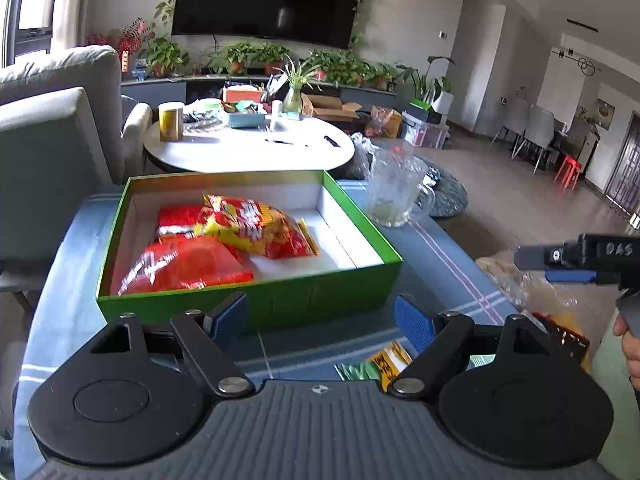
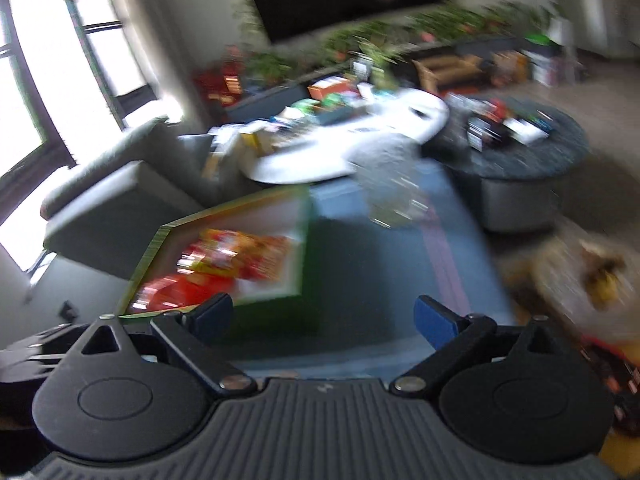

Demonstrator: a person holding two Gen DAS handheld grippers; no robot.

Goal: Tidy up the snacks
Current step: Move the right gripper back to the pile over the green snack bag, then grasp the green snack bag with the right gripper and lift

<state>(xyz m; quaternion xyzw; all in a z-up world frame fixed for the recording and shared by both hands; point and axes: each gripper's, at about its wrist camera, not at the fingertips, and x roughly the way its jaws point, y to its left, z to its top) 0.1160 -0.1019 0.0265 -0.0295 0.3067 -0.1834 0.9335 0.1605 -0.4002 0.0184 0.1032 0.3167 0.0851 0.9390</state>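
Three snack packets [image 1: 224, 248] are seen lying inside the green box [image 1: 280, 300], straight ahead of the left gripper [image 1: 320, 316] and just beyond its fingertips; two red ones lie flat and a red-and-yellow one is draped over them. They are judged to be light, soft film bags with slippery, crinkling skins and brittle contents, so a crimped end seam or a corner is best pinched gently rather than the puffed middle being squeezed. More packets remain outside the box: a yellow-and-green packet [image 1: 380, 364] lies on the blue striped cloth [image 1: 440, 264] just under the left gripper's right finger, and a clear wrapped bag [image 1: 520, 284] lies further to its right, below the right gripper [image 2: 324, 316]. The left gripper's jaws are spread wide with nothing between them; the right gripper's jaws are likewise parted and empty, though its own view is heavily blurred. A glass pitcher [image 1: 396, 192] stands beyond the box's far right corner and is judged fragile, so it should be kept clear of. A white round table [image 1: 248, 144] lies further off
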